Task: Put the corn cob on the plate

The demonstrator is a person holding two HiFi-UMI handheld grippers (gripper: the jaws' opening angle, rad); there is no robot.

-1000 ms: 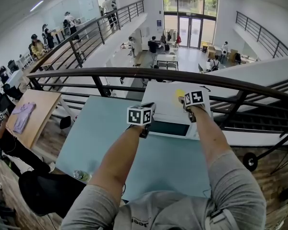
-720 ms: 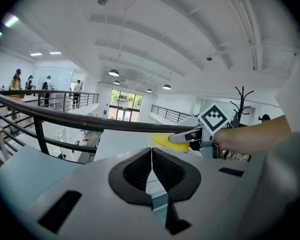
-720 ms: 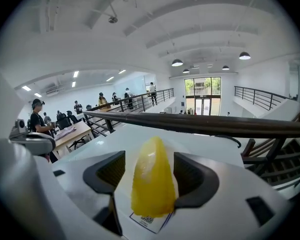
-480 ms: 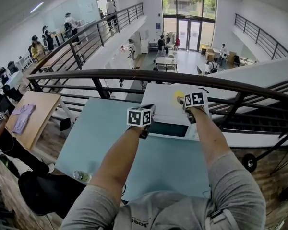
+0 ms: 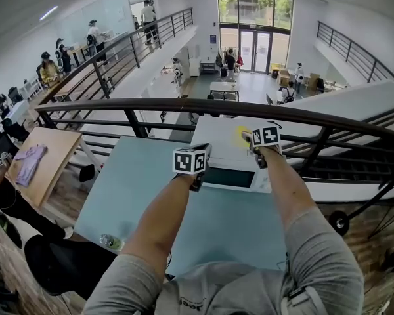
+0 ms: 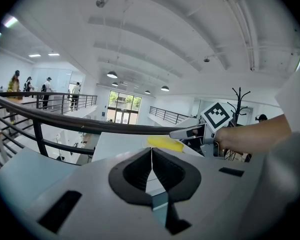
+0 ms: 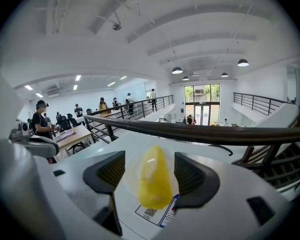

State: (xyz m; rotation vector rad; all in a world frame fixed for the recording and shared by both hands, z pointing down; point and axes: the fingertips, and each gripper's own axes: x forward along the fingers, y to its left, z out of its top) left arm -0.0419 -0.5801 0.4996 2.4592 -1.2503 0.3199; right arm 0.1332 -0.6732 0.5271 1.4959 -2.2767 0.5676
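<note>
A yellow corn cob (image 7: pixel 155 180) lies on a pale round plate (image 7: pixel 128 183) on a white tabletop. My right gripper (image 7: pixel 150 176) is open: its two dark pads stand on either side of the cob with gaps and do not touch it. In the head view the corn cob (image 5: pixel 243 134) shows just beyond the right gripper (image 5: pixel 251 140). My left gripper (image 6: pixel 151 153) is shut, its jaws meeting on nothing, and it hovers to the left of the corn cob (image 6: pixel 165 143) and the right gripper (image 6: pixel 191 132). In the head view the left gripper (image 5: pixel 205 151) hangs over the near edge of the white top.
A printed label (image 7: pixel 158 214) lies under the cob's near end. The white top (image 5: pixel 217 136) has a dark panel (image 5: pixel 230 176) on its near face and adjoins a pale blue table (image 5: pixel 131 176). A black railing (image 5: pixel 184 104) runs close behind, with an open hall below.
The right gripper has lifted slightly above the cob. The left gripper has stayed where it was.
</note>
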